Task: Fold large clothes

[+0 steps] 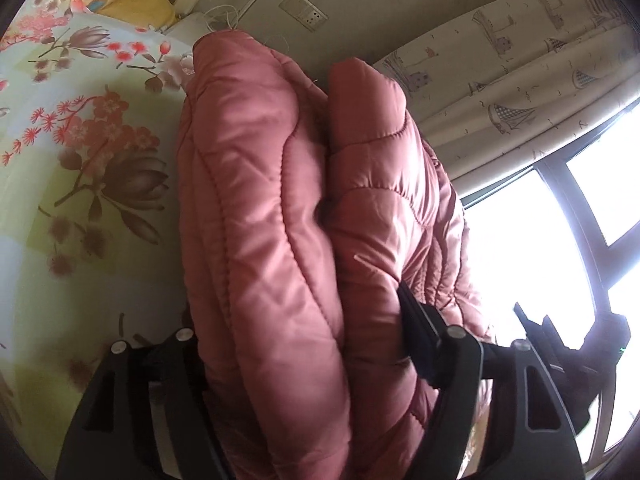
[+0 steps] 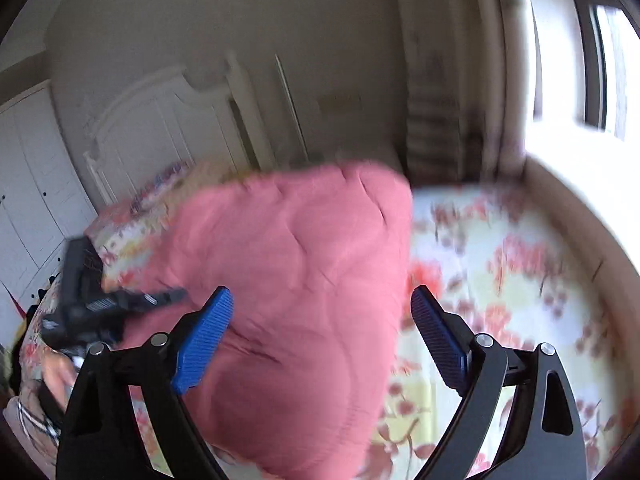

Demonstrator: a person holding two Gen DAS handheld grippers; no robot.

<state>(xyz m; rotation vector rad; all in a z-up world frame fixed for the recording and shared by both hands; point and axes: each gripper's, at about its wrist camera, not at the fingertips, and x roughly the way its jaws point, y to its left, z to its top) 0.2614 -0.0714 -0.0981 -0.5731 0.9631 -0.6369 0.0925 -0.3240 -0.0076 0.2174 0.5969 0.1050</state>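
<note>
A folded pink quilted jacket [image 1: 280, 208] fills the left wrist view. My left gripper [image 1: 304, 356] is shut on its thick bundle and holds it up above the floral bed sheet [image 1: 80, 160]. In the right wrist view the same jacket [image 2: 304, 300] hangs blurred in front of my right gripper [image 2: 320, 340], whose blue pads [image 2: 204, 336] stand wide apart. The jacket lies between them, but the pads do not press on it. The left gripper [image 2: 100, 308] shows at the left, gripping the jacket's edge. The right gripper also shows at the right edge of the left wrist view [image 1: 568, 344].
The bed has a white headboard [image 2: 160, 120] and a pillow [image 1: 136, 4] at its head. A patterned curtain [image 1: 520, 80] and a bright window [image 1: 540, 260] stand beside the bed. A white wardrobe [image 2: 28, 184] is at the left.
</note>
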